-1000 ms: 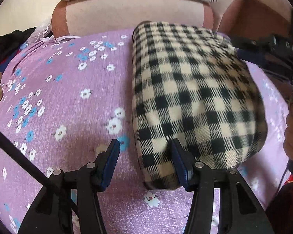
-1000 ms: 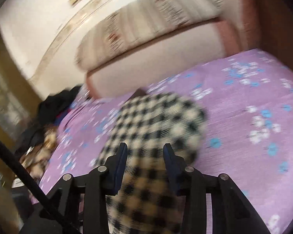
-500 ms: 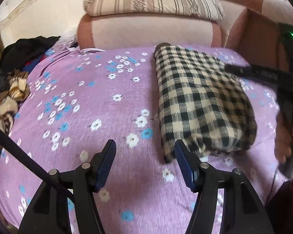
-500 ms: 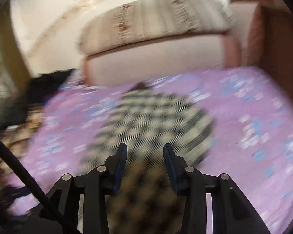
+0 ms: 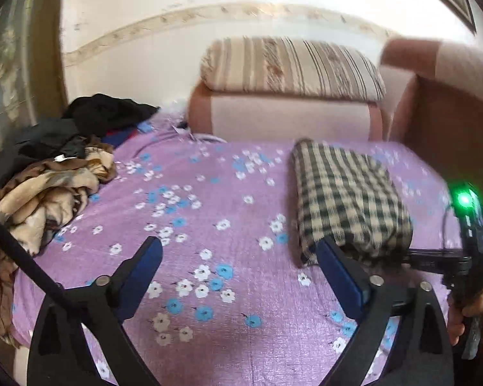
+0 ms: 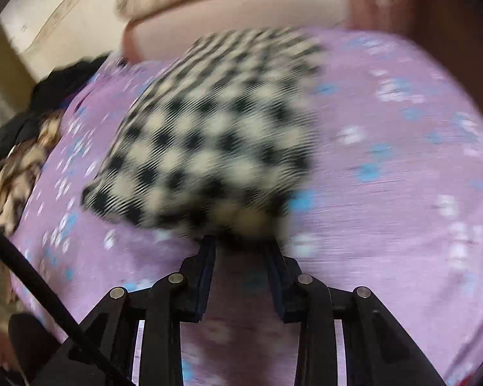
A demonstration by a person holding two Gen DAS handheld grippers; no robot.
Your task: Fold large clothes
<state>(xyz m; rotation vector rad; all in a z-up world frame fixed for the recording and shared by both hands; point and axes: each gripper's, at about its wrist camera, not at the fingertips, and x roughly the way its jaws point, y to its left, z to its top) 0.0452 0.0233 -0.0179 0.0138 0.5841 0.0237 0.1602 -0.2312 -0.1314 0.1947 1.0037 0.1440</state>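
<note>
nearest, the left gripper [image 5: 238, 268] hangs over the purple flowered sheet [image 5: 209, 225] with its jaws spread wide and nothing between them. the right gripper [image 6: 241, 251] has its jaws partly open, their tips at the near edge of the folded checked cloth [image 5: 347, 199]; the blur hides whether they pinch any fabric. the cloth lies as a neat block on the right side of the sheet, near the sofa back [image 5: 286, 119]. it looks finished, so the job now is probably to let it go cleanly: draw the right gripper straight back, low and slow, so the top layer does not drag open. farther left, the pile of clothes [image 5: 48, 186] offers the next piece; take it by an edge, not the middle.
</note>
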